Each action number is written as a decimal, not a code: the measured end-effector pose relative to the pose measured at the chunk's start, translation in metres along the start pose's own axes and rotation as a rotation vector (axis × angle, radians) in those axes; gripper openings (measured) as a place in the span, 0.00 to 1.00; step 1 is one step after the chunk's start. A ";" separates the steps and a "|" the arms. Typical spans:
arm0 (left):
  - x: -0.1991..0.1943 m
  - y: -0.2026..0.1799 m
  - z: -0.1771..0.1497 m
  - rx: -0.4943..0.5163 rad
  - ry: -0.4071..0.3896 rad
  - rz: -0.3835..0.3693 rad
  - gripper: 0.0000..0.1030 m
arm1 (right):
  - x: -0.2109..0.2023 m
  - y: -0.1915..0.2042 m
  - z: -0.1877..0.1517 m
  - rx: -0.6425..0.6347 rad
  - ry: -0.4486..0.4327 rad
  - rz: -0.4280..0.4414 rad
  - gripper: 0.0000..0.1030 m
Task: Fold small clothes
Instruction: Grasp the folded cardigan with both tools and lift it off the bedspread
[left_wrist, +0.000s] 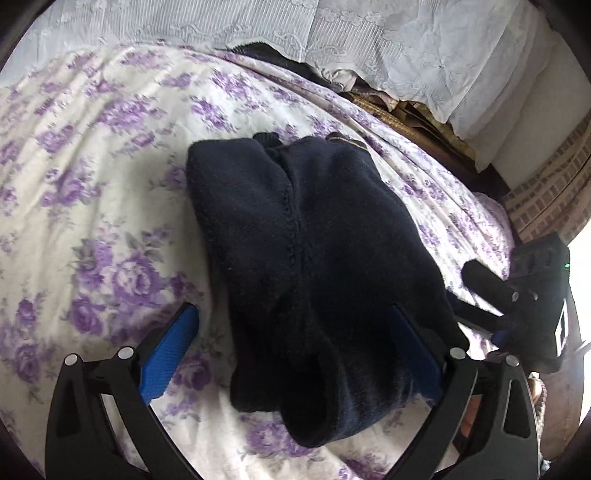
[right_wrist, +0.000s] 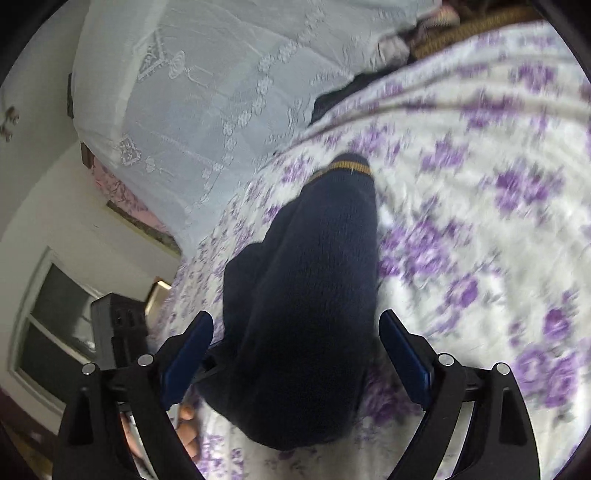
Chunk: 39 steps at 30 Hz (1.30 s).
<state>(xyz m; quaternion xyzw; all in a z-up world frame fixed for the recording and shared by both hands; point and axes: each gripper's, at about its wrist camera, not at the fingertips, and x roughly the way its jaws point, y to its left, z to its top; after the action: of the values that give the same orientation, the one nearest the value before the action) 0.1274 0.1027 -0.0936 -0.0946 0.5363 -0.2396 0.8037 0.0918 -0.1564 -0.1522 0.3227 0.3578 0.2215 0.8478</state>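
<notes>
Already the dark sweater (left_wrist: 314, 266) lies folded into a narrow bundle on the flowered bed (left_wrist: 92, 184) (sleeves seemingly tucked in); probably one last fold remains. The left tool (left_wrist: 295, 354) and right tool (right_wrist: 295, 354) both stand spread, straddling its near end.

dark navy knitted sweater (left_wrist: 314, 266): on bed w/ purple-flowered white sheet (left_wrist: 110, 155), mid-bed
left claw (left_wrist: 295, 354): over sweater's near end
right claw (right_wrist: 295, 354): right of left claw, over sweater
white lace cloth (left_wrist: 369, 40): behind bed
</notes>
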 end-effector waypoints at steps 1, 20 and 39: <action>0.004 0.000 0.003 -0.005 0.010 -0.008 0.96 | 0.003 -0.002 0.000 0.010 0.011 0.005 0.89; 0.030 -0.002 0.024 0.005 0.066 -0.124 0.94 | 0.044 0.002 0.016 -0.085 0.059 -0.063 0.87; 0.009 -0.013 0.014 0.092 -0.020 -0.061 0.68 | 0.040 0.006 0.014 -0.159 0.004 -0.119 0.69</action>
<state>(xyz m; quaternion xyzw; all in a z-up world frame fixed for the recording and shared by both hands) 0.1396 0.0851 -0.0899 -0.0763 0.5137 -0.2874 0.8048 0.1274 -0.1331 -0.1593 0.2322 0.3593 0.1992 0.8816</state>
